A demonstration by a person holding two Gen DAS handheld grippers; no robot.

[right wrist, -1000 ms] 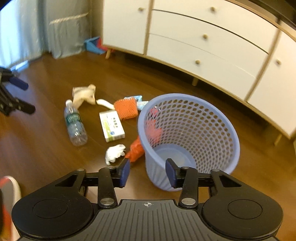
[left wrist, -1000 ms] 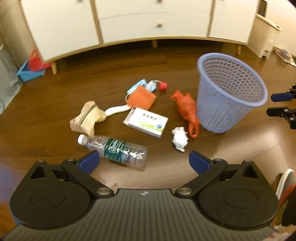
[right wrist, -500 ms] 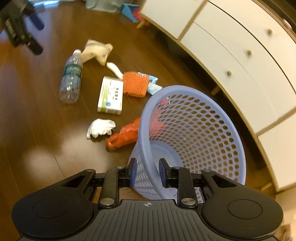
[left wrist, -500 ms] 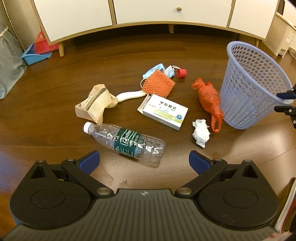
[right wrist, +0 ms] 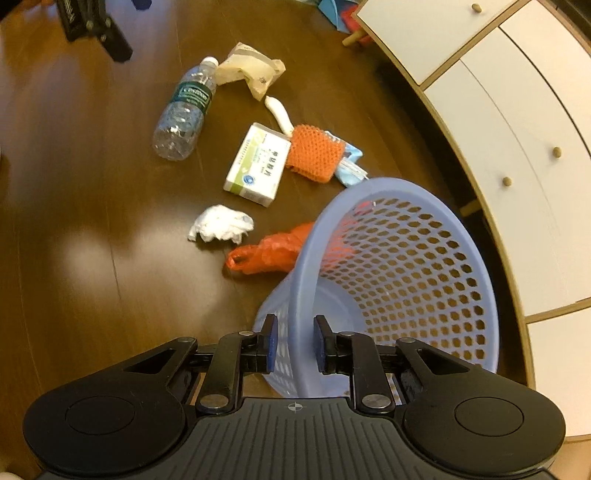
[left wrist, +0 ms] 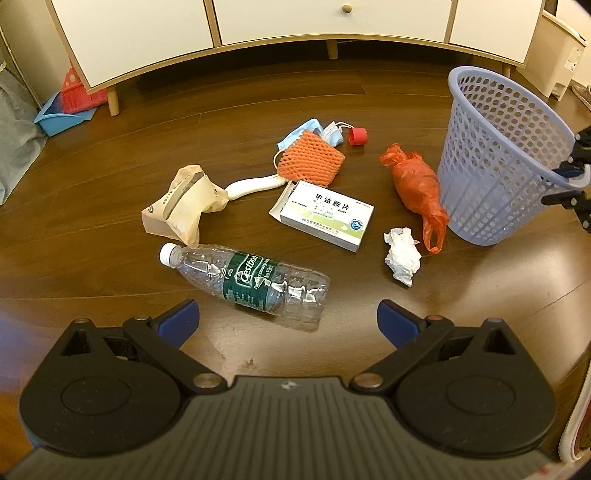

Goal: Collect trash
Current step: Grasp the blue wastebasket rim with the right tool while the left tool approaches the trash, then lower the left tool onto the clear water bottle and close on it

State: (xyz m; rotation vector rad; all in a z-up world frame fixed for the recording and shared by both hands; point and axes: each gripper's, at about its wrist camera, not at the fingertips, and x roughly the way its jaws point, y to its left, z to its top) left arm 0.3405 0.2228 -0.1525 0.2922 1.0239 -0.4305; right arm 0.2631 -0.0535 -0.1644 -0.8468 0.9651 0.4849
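Note:
Trash lies scattered on the dark wood floor: a clear plastic bottle (left wrist: 251, 280) (right wrist: 184, 110), a white medicine box (left wrist: 325, 214) (right wrist: 258, 166), a crumpled tissue (left wrist: 402, 258) (right wrist: 221, 223), a red plastic bag (left wrist: 417, 184) (right wrist: 266, 251), an orange net (left wrist: 310, 162), a blue face mask (left wrist: 306, 129), a red cap (left wrist: 358, 136) and a beige paper bag (left wrist: 181, 210). My left gripper (left wrist: 286, 314) hangs open just above the bottle. My right gripper (right wrist: 294, 343) (left wrist: 569, 184) is shut on the near rim of the blue mesh basket (right wrist: 406, 277) (left wrist: 498, 147), which is tilted.
A white cabinet on wooden legs (left wrist: 295, 18) (right wrist: 517, 110) runs along the back. A blue dustpan with a red brush (left wrist: 66, 107) sits at its left end beside grey cloth (left wrist: 14, 129). A white bin (left wrist: 557, 55) stands far right.
My left gripper has come lower and closer to the bottle. My right gripper has moved onto the basket's rim, its fingers have narrowed around it, and the basket now leans.

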